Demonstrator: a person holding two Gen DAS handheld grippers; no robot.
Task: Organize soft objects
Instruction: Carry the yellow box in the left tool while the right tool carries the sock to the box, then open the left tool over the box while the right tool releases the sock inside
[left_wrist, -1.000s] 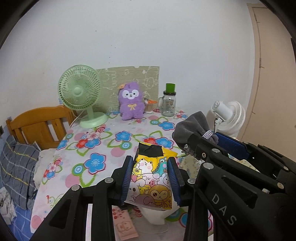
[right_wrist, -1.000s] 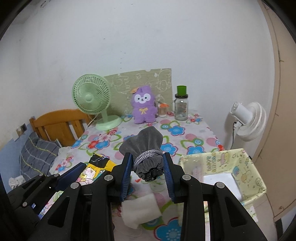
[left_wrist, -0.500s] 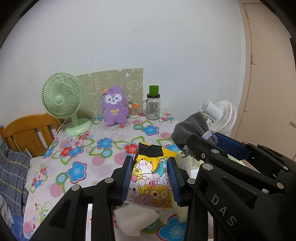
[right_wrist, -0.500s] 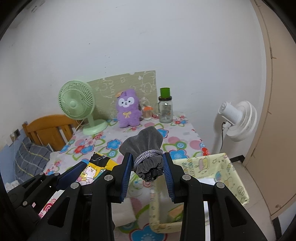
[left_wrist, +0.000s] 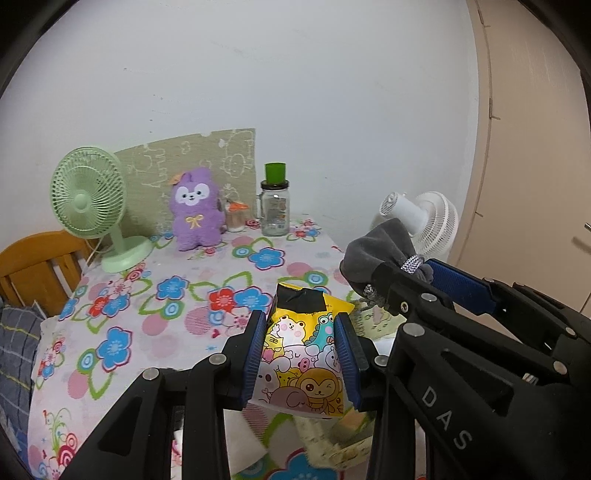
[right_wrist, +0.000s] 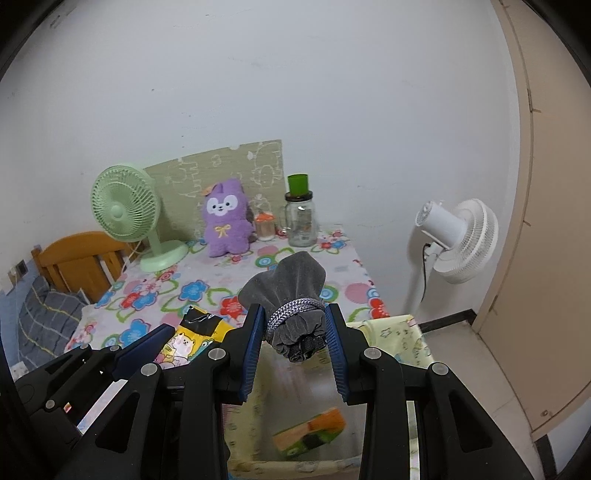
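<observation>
My left gripper (left_wrist: 302, 338) is shut on a yellow cartoon-print packet (left_wrist: 304, 354), held above the flowered table's right edge. My right gripper (right_wrist: 294, 338) is shut on a grey velvet drawstring pouch (right_wrist: 291, 295), which hangs over the open yellow fabric bin (right_wrist: 391, 339). In the left wrist view the pouch (left_wrist: 380, 254) and the right gripper's blue pad show at the right. The packet (right_wrist: 192, 336) shows at lower left in the right wrist view. A purple plush toy (left_wrist: 195, 214) sits at the back of the table.
A green desk fan (left_wrist: 92, 206), a green-lidded jar (left_wrist: 275, 208) and a small bottle stand at the back of the table (left_wrist: 155, 317). The bin holds an orange and green block (right_wrist: 310, 430). A white floor fan (right_wrist: 458, 240) and a door are at the right, a wooden chair (left_wrist: 33, 266) at the left.
Both grippers have swung to the right with their loads. The fabric bin has come under the right gripper, and the table's back objects have drifted left in both views.
</observation>
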